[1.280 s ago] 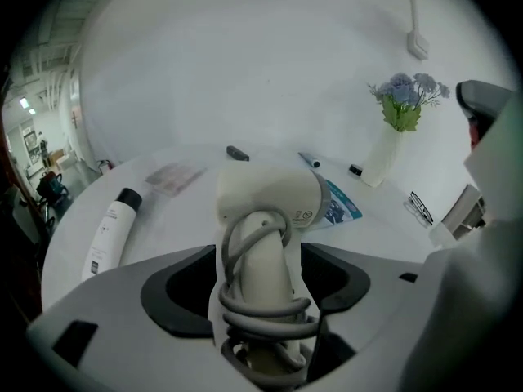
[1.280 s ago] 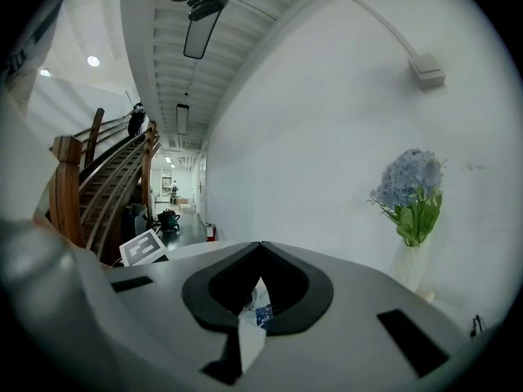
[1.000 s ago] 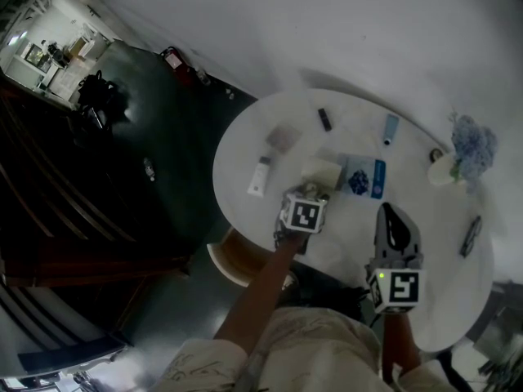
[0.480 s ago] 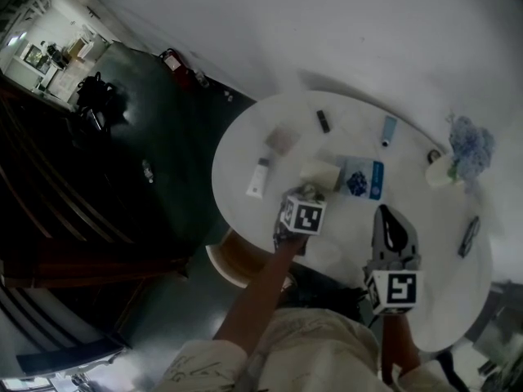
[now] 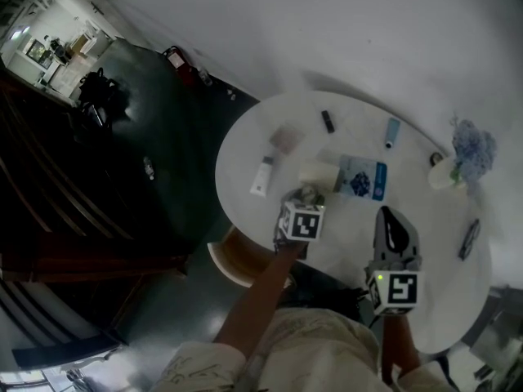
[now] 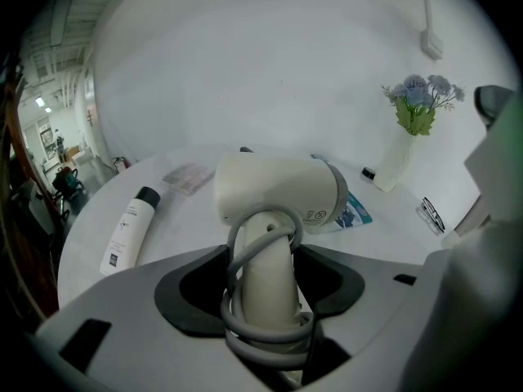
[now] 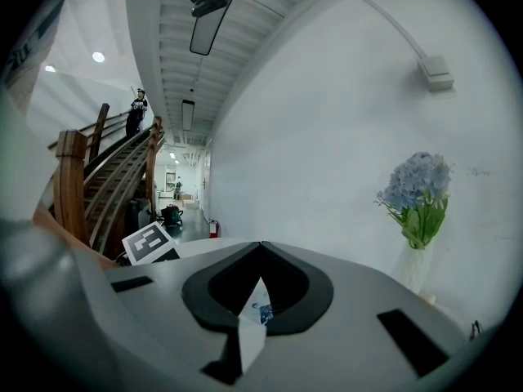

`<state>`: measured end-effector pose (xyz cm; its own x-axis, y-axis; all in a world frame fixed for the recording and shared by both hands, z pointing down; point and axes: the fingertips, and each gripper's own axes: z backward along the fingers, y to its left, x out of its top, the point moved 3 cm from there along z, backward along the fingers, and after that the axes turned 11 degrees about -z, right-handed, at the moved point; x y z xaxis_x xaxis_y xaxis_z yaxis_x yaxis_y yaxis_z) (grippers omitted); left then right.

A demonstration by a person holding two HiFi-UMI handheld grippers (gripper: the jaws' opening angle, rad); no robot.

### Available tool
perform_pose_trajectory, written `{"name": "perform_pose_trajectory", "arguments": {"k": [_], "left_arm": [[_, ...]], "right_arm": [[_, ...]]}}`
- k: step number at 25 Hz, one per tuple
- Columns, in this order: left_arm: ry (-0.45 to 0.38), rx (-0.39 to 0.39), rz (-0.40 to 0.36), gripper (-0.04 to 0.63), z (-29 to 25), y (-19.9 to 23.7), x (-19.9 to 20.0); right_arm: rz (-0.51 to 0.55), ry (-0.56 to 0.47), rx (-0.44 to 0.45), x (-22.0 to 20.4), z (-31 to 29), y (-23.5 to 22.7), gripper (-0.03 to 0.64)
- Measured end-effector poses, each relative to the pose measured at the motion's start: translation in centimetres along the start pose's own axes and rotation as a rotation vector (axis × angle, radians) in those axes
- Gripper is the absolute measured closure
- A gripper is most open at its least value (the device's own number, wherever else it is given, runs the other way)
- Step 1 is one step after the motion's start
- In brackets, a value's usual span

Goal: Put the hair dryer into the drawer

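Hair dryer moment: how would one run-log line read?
left gripper jaws just closing on cord-wrapped handle of cream hair dryer | right gripper shut | dryer on round white table | drawer not in view

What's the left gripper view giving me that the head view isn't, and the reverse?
Left gripper view only: the cord wound round the handle of the dryer, between the left tongs, which have just been closing on it. Head view only: the right tongs, shut, and a blue tube. Both: the dryer's body, bottle, flowers, blue packet.
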<state>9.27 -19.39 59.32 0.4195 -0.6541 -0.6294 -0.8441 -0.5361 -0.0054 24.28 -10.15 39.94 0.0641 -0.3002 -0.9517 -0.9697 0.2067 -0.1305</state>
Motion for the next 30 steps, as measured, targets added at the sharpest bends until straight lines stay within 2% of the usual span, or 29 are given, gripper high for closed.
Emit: {"name": "perform_pose_trajectory", "arguments": {"k": [8, 14, 21, 30], "left_arm": [[-0.084, 0.064, 0.046, 0.339, 3.6, 2.2, -0.2], [-0.235, 0.142, 0.102, 0.339, 8.4, 4.4, 0.3], [-0.442, 0.249, 0.116, 0.341, 15.9, 6.6, 0.9], [-0.588, 0.391, 0.158, 0.341, 24.9, 9.5, -1.1]], "right_arm": [[0.019, -0.017, 0.035, 0.7, -0.5, 2.0, 0.611], [0.039, -0.022, 0.073, 1.0, -0.9, 4.4, 0.611], [0.083, -0.03, 0.142, 1.4, -1.4, 7.7, 0.611], [0.156, -0.062, 0.256, 2.3, -2.4, 13.0, 0.611]]}}
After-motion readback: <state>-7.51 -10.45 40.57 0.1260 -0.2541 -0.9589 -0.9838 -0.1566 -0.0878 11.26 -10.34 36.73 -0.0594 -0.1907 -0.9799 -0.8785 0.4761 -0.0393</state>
